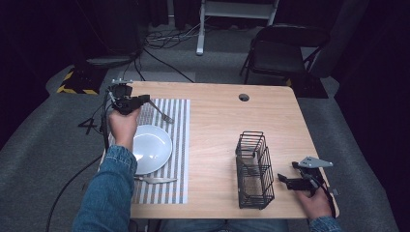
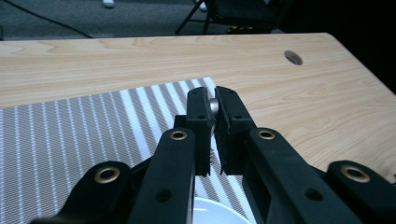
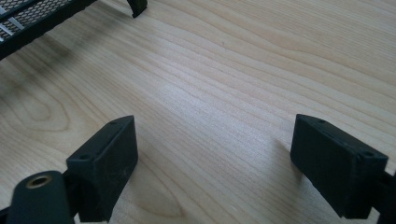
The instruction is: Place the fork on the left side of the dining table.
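Landmark: white plate (image 1: 152, 147), lying on the striped placemat (image 1: 179, 145) at the left of the worktop (image 1: 217, 130).
Left tool (image 1: 145, 100): beyond the plate's far edge, jaws pressed together on the handle of a fork (image 1: 162, 112); the metal end shows between the pads in the left gripper view (image 2: 213, 106).
Fork: held above the placemat's far part, tines pointing away from the hand, just past the plate.
Right tool (image 1: 285, 180): well to the right of the plate, beside the black wire basket (image 1: 254, 169); jaws wide apart over bare wood, holding nothing.
Done, as I judge it: fork gripped and off the mat.
Left: carrying it to its place, probably the basket; the knife (image 1: 157, 180) on the plate's near side is not yet touched.
Count: one plate, one fork, one knife, one placemat, one basket, two tools.
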`<state>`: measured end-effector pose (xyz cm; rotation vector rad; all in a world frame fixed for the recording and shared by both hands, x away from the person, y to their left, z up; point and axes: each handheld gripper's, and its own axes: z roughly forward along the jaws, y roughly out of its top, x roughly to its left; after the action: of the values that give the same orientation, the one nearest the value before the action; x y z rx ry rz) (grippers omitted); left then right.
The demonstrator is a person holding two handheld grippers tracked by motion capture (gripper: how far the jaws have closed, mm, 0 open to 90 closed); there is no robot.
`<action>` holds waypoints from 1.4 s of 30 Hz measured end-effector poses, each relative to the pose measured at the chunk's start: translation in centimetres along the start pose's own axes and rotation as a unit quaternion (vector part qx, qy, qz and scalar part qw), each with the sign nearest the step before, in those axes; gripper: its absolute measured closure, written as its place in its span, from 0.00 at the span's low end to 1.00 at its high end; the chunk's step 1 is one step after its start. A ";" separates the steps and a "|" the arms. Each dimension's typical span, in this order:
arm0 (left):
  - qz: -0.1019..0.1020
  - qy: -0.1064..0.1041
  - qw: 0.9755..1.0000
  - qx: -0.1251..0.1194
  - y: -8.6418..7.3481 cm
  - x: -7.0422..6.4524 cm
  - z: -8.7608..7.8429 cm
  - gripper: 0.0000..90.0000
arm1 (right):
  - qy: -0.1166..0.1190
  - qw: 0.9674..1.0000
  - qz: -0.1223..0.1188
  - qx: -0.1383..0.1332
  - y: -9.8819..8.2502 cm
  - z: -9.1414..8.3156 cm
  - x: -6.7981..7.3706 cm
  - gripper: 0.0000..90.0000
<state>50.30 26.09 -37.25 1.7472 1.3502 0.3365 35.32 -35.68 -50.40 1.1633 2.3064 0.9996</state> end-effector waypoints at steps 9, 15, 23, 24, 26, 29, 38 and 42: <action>-0.031 0.033 0.999 0.018 -0.8 2.1 0.0 0.79 | -0.001 1.000 0.002 0.000 0.0 0.0 0.0 0.17; -0.051 0.054 0.996 0.040 -1.3 3.5 0.1 0.72 | -0.003 1.000 0.003 -0.001 0.0 0.0 0.0 0.17; -0.080 0.076 0.991 0.069 -2.0 4.7 0.6 0.67 | -0.003 1.000 0.003 0.000 0.0 0.0 0.0 0.17; -0.081 0.081 0.991 0.074 -2.1 4.8 0.7 0.66 | -0.003 1.000 0.003 -0.001 0.0 0.0 0.0 0.17; -0.084 0.083 0.990 0.080 -2.2 5.0 0.7 0.66 | -0.003 1.000 0.003 -0.001 0.0 0.0 0.0 0.17; -0.086 0.084 0.989 0.087 -2.4 5.2 0.9 0.66 | -0.004 1.000 0.003 -0.001 0.0 0.0 0.0 0.17; -0.095 0.082 0.988 0.093 -2.8 5.8 1.7 0.67 | -0.004 1.000 0.004 -0.001 0.0 0.0 0.0 0.17; -0.103 0.081 0.987 0.091 -2.8 6.4 2.5 0.67 | -0.004 1.000 0.004 0.000 0.0 0.0 0.0 0.17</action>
<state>52.56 30.61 -42.64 1.7380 1.7106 0.2504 35.32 -35.63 -50.40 1.1751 2.2967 0.9969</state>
